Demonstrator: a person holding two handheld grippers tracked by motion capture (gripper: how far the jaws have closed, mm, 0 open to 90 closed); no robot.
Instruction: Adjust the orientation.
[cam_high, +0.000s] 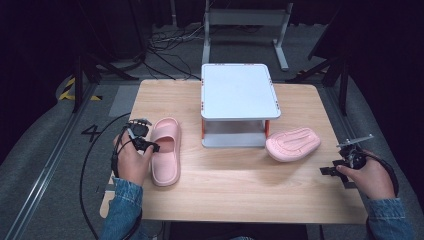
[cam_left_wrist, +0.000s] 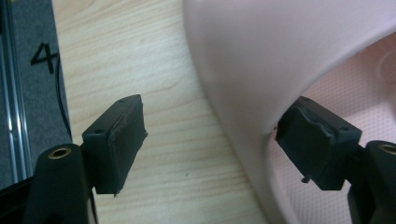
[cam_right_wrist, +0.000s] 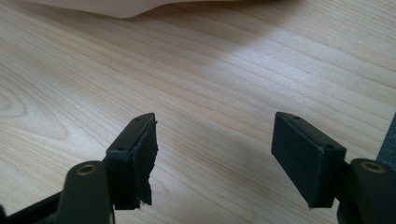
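Two slippers: pink foam, light, soft, likely squashy
Hold: upright slipper strap edge
Left tongs: released, straddling strap
Right tongs: released, empty

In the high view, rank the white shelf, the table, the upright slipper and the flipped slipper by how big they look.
1. Table, largest.
2. White shelf.
3. Upright slipper and flipped slipper: they look about alike in size, lying at different angles, so I would not rank one over the other.
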